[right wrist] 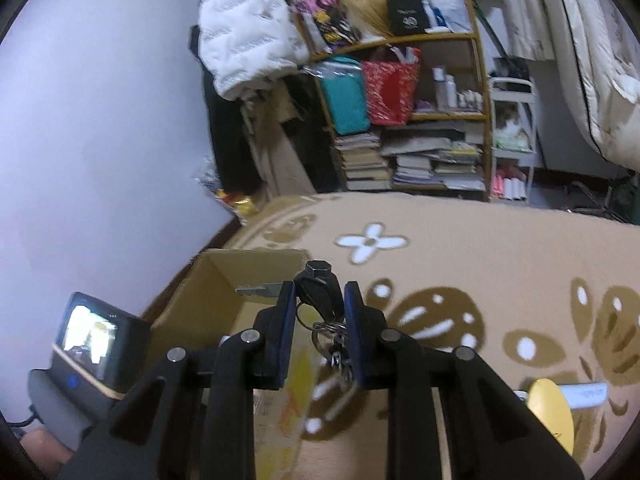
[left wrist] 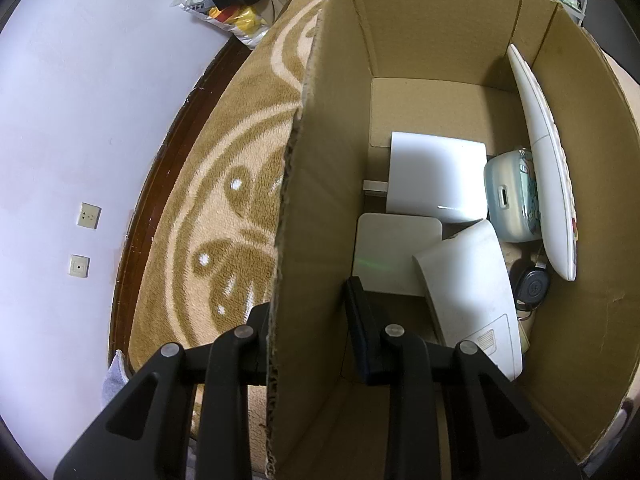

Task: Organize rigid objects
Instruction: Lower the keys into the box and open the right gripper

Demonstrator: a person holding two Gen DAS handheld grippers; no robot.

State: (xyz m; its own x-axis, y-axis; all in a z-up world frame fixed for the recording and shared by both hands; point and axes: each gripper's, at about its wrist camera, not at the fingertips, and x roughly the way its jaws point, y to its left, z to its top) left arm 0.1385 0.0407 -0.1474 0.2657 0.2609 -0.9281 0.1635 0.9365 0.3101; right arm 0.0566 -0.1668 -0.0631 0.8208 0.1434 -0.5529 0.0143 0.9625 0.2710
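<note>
Hand-held gripper (left wrist: 308, 320) clamps box wall (left wrist: 316, 200).

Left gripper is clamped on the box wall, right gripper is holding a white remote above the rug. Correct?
Not quite. The right gripper holds a bunch of keys with a black fob, not a remote, as the right wrist view shows. The white remote already leans inside the cardboard box, whose wall the left gripper clamps.

I see a beige patterned rug (right wrist: 460, 240) at centre, a cluttered shelf (right wrist: 408, 116) upper middle, a white jacket (right wrist: 244, 44) upper left, and a small lit screen (right wrist: 96, 340) lower left.
</note>
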